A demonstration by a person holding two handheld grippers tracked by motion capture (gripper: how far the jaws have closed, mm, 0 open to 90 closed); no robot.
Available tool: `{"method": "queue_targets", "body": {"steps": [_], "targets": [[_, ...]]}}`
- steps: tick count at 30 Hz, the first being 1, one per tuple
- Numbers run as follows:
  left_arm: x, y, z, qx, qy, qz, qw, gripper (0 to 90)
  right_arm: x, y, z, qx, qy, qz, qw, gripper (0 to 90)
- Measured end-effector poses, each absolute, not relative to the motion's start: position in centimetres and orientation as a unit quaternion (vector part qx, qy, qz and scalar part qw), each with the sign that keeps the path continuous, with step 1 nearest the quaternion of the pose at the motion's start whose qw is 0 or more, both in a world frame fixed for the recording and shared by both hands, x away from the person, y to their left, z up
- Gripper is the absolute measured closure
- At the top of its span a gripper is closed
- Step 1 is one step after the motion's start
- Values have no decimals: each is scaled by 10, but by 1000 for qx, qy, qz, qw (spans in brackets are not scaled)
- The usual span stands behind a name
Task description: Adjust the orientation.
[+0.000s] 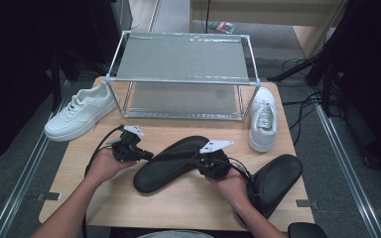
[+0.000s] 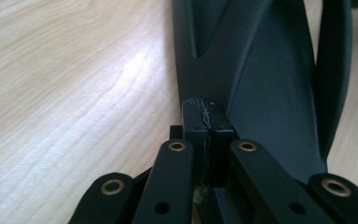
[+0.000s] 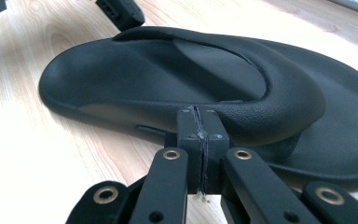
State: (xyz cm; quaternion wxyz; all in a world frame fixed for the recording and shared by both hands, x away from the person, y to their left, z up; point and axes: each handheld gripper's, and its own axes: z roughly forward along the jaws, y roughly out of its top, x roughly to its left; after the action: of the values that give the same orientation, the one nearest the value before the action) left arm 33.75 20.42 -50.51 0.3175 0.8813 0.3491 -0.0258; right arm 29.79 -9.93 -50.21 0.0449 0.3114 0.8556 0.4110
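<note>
Black slipper [image 1: 171,163] lies between left tongs [image 1: 146,155] and right tongs [image 1: 201,161], both clenched empty.

We see light wooden tabletop [image 1: 178,198] on grey carpet floor [image 1: 10,173]. Metal-framed two-tier rack [image 1: 183,74] at tabletop's far edge. Aluminium rails [image 1: 347,163] flank both sides. Black cables [image 1: 302,104] trail beyond right edge. Dark surroundings at both far corners; soft glare on wood.
</note>
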Motion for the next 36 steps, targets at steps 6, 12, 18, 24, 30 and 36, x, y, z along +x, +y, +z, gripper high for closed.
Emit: {"method": "queue_targets", "body": {"steps": [6,12,18,24,30,36], "targets": [[331,198,-504,890,331,-25,313,900,299,-103,-501,322,853,408,44,900],[327,194,-505,892,322,-42,316,900,301,-106,-501,334,849,408,44,900],[321,184,-507,896,304,-60,319,900,306,-113,-501,359,839,407,41,900],[315,173,-507,899,288,-79,320,900,309,-118,-500,379,831,405,43,900],[309,158,-507,906,268,-88,316,900,311,-123,-500,393,825,404,52,900],[304,143,-508,910,249,-96,317,900,314,-129,-499,404,821,400,60,900]]}}
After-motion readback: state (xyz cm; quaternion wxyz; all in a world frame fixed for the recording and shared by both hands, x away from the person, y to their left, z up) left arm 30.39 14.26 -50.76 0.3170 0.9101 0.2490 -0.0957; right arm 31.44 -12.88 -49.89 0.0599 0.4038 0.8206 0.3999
